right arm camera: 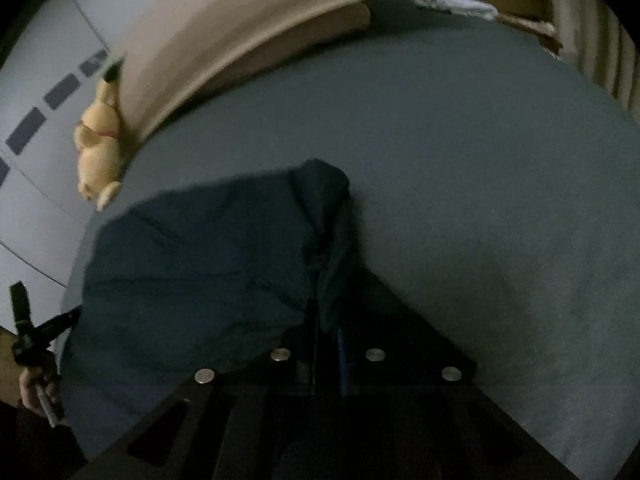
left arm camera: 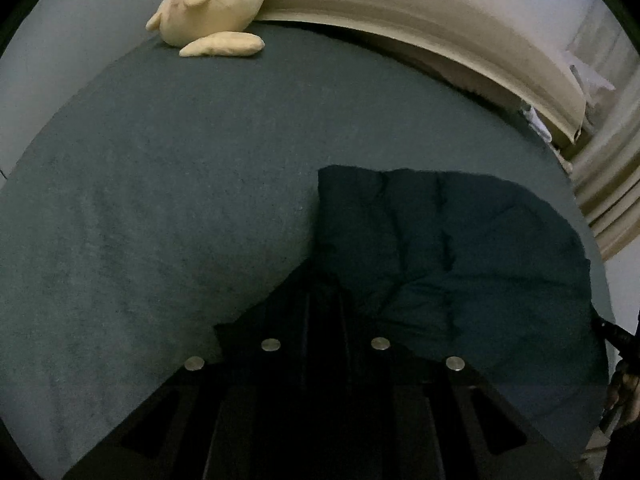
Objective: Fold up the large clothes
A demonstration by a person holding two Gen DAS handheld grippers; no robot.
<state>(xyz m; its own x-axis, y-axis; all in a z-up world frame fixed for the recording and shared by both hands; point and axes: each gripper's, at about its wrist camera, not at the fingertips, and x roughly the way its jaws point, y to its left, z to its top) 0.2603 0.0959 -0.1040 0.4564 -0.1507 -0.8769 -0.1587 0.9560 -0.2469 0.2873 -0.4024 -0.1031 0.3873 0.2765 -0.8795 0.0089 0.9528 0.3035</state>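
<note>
A big grey-blue bed (left arm camera: 160,200) fills the room. On it lies a dark blue puffy jacket (left arm camera: 460,248), near the front edge. The left gripper (left arm camera: 324,280) pinches one jacket corner tight. The right gripper (right arm camera: 320,312) squeezes another bunched-up fold. A small yellow plush toy (left arm camera: 216,4) sits far back.

We cannot make out either gripper's fingers (left arm camera: 324,300) at the dim bottom of both frames. The plush toy (left arm camera: 212,4) is cut off by the left wrist frame's top edge. The headboard (right arm camera: 224,32) is blurred at upper left in the right wrist frame.
</note>
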